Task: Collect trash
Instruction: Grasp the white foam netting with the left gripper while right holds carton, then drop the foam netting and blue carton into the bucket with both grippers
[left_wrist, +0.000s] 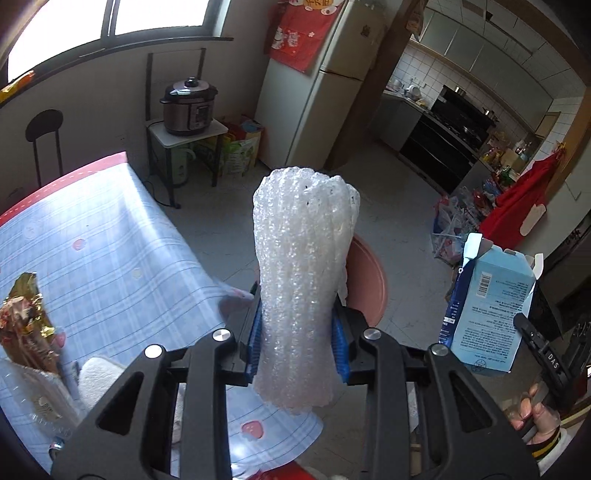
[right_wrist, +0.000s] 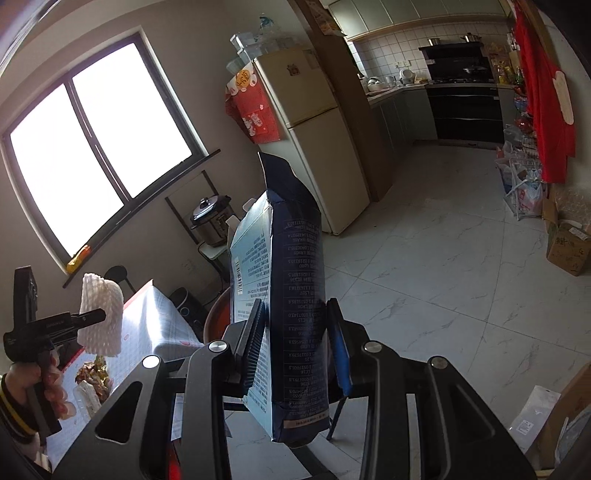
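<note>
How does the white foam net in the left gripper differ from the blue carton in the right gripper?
The foam net is white, soft and rounded, with a bumpy mesh surface; the carton is blue, flat-sided and printed with text and a barcode. The foam net looks pinched in where the left gripper squeezes it, while the carton keeps its box shape in the right gripper. The carton's top flap stands open. Both are held upright in the air.
</note>
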